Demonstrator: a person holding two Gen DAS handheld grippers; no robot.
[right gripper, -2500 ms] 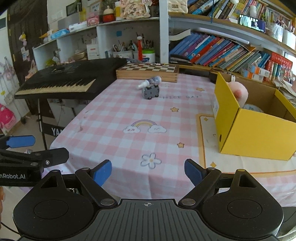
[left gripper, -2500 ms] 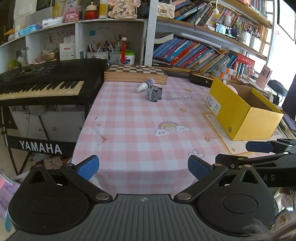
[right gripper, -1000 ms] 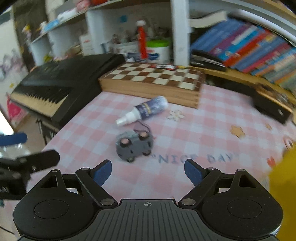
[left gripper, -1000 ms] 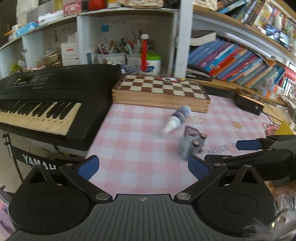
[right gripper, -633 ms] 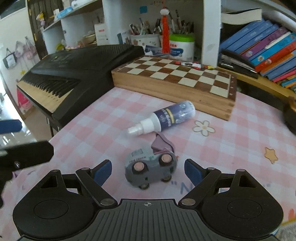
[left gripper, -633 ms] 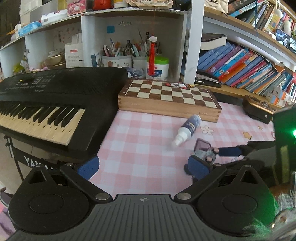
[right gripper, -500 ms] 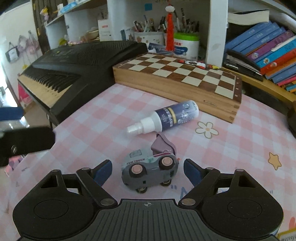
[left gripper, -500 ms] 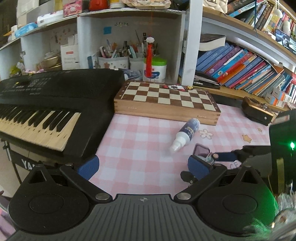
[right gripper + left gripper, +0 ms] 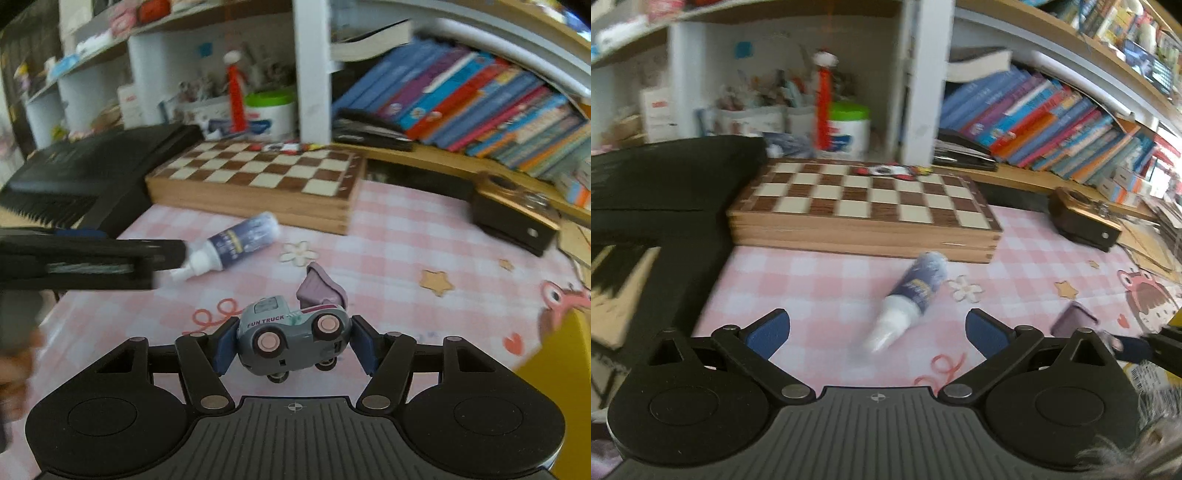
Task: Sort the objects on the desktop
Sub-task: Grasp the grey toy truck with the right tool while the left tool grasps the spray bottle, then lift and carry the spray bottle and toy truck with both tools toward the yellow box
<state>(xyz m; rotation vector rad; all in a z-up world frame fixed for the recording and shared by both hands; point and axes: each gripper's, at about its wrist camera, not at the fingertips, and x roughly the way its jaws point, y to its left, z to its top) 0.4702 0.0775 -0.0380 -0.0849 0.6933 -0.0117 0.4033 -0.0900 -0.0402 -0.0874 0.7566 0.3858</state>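
A grey toy truck [image 9: 291,339] with pink wheels and a raised purple flap lies between the fingers of my right gripper [image 9: 293,347]. Its jaws are closing, and the blue pads meet the truck's front and rear ends. A small spray bottle [image 9: 912,291] with a dark blue label and a white cap lies on the pink checked cloth, cap toward me. My left gripper [image 9: 875,332] is open, and the cap end sits just ahead of the gap between its fingers. In the right wrist view the left gripper [image 9: 92,254] reaches in from the left, level with the bottle [image 9: 236,247].
A wooden chessboard box [image 9: 864,199] stands behind the bottle. A black keyboard [image 9: 665,177] borders the table on the left. A dark brown box [image 9: 1082,218] sits at the back right, and a yellow box [image 9: 554,369] at the right edge. Shelves of books and pens rise behind.
The right jaws have narrowed from wide apart onto the truck's ends. My left gripper moved forward and to the right, so the bottle now lies ahead of its open fingers.
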